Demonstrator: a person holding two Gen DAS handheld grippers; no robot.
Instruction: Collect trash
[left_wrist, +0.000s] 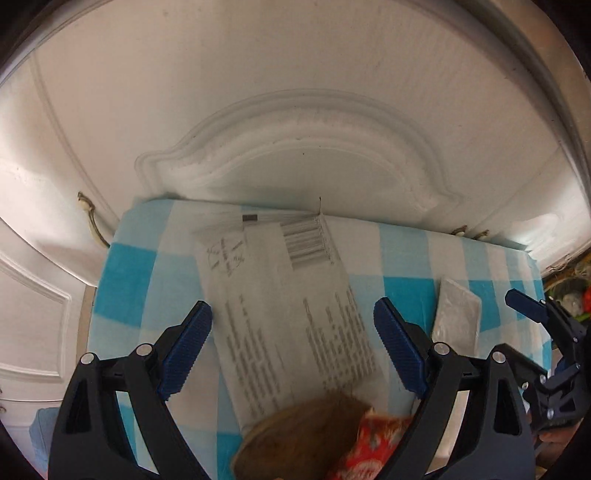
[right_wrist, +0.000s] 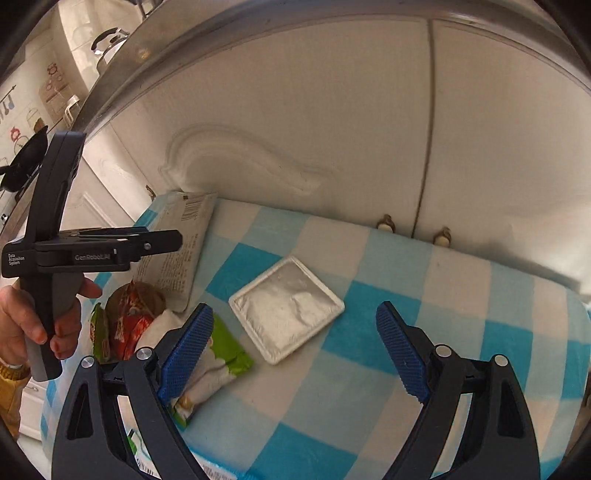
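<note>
Bench (right_wrist: 424, 314) under a blue-checked cloth carries the trash: the printed paper packet (left_wrist: 280, 295) lies at twelve o'clock from the left gripper (left_wrist: 291, 336), the foil tray (right_wrist: 286, 308) at eleven o'clock from the right gripper (right_wrist: 295, 343). Both jaws gape apart, empty.

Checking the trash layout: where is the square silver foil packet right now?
In the right wrist view the silver foil packet lies flat on the checked cloth, centre frame, right of the green wrapper.
</note>
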